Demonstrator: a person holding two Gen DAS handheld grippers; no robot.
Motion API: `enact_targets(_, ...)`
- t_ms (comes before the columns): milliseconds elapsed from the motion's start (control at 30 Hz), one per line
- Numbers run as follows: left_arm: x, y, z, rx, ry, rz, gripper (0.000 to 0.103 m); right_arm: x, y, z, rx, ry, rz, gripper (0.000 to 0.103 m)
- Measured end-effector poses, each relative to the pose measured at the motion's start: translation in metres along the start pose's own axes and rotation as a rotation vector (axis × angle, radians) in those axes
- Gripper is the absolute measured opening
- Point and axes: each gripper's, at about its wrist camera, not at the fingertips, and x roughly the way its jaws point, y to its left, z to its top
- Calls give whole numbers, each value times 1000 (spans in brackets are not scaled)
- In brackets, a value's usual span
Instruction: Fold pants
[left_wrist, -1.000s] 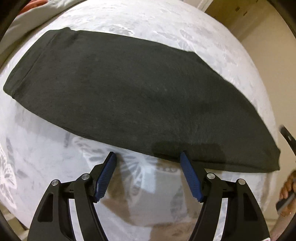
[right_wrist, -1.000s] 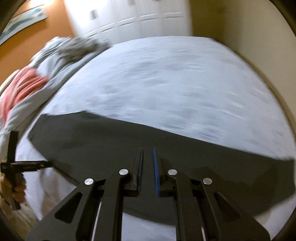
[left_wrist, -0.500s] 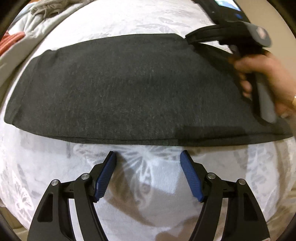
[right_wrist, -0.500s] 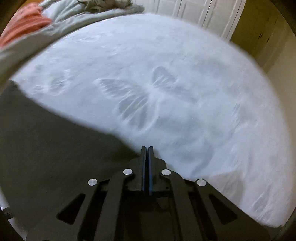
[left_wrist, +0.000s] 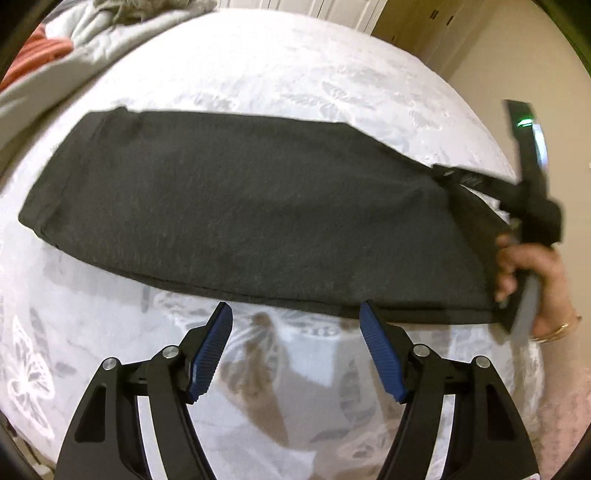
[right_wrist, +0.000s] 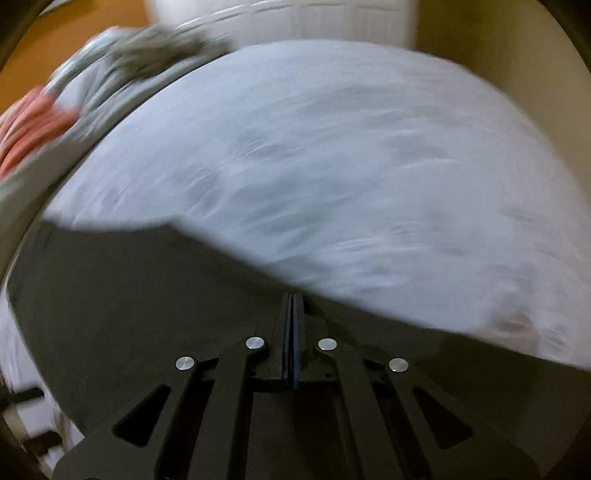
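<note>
Charcoal pants (left_wrist: 258, 206) lie folded lengthwise across the white butterfly-print bed (left_wrist: 295, 66). The left gripper (left_wrist: 295, 325) hovers over bare sheet just beside their near edge, jaws wide apart and empty. The right gripper (right_wrist: 293, 306) is closed at their far edge; blur hides whether cloth is pinched. A hand (left_wrist: 532, 280) is partly cut off.

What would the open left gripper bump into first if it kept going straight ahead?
Probably the near folded edge of the dark pants, right past the left gripper, or the white butterfly bedsheet under its open jaws; depth is unclear.
</note>
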Motion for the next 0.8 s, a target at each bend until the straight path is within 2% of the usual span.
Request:
enact_targets(100, -3, -18, 0, 45, -30, 24, 69, -46, -39, -7, 44, -21, 5, 2)
enact_targets(233, 7, -35, 13, 56, -68, 49, 78, -83, -76, -57, -34, 50, -70, 4)
enact_targets(300, 23, -33, 21, -1, -41, 74, 82, -84, -108, -81, -52, 99, -161, 3)
enact_targets(367, 47, -12, 25, -87, 35, 83, 82, -71, -168, -107, 1, 183, -330, 3)
enact_targets(400, 56, -5, 27, -136, 57, 83, 82, -81, -192, -114, 70, 134, -279, 2)
enact_targets(433, 56, -3, 27, -152, 43, 85, 82, -98, -219, -122, 171, 81, -234, 2)
enact_targets(467, 54, -7, 28, -150, 35, 96, 82, -113, -246, -130, 267, 79, -311, 2)
enact_targets(500, 52, -11, 29, -143, 31, 102, 82, -124, -265, -134, 316, 83, -369, 9)
enact_targets(667, 45, -18, 26, -100, -19, 89, 82, -210, -356, -177, 599, -110, -480, 9)
enact_targets(733, 45, -24, 28, -106, -34, 86, 82, -231, -380, -201, 705, -144, -466, 10)
enact_targets(800, 42, -31, 31, -128, -61, 76, 82, -238, -398, -220, 776, -155, -415, 10)
